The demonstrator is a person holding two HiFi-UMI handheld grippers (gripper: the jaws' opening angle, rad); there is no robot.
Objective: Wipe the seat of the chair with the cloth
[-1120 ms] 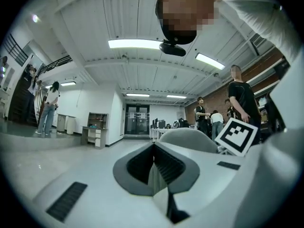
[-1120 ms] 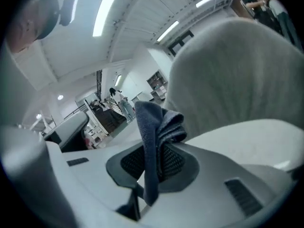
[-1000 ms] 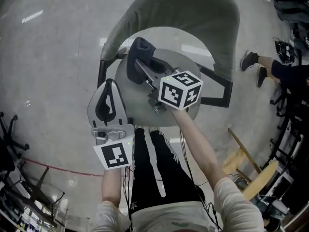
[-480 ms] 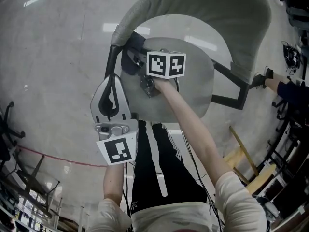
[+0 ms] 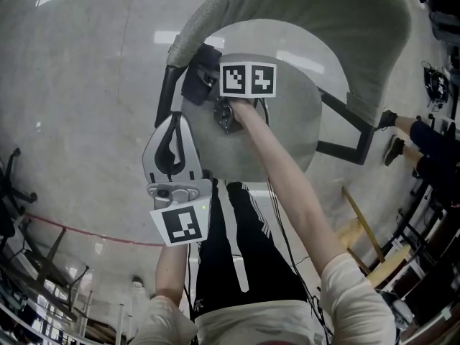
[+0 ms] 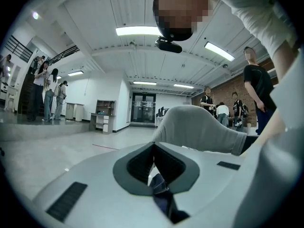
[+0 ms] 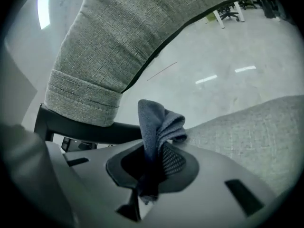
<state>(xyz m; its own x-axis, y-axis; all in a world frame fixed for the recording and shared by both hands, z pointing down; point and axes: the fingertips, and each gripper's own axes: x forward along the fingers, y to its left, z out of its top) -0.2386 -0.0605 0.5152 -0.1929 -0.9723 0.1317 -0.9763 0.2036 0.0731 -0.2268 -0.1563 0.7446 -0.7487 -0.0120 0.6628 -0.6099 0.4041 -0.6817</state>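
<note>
Grey floor all round, and the right gripper [image 5: 207, 79] pinches the dark blue cloth [image 7: 156, 125] at the upper-left edge of the chair seat [image 5: 291, 117], unwiped fabric stretching rightward, while the left gripper [image 5: 171, 131], jaws together, hangs beside the seat's left rim.

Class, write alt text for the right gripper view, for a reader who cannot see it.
The right tongs are shut on a bunched dark blue cloth beside the grey seat. The chair's grey backrest arches over a black arm behind it, with shiny floor beyond.
</note>
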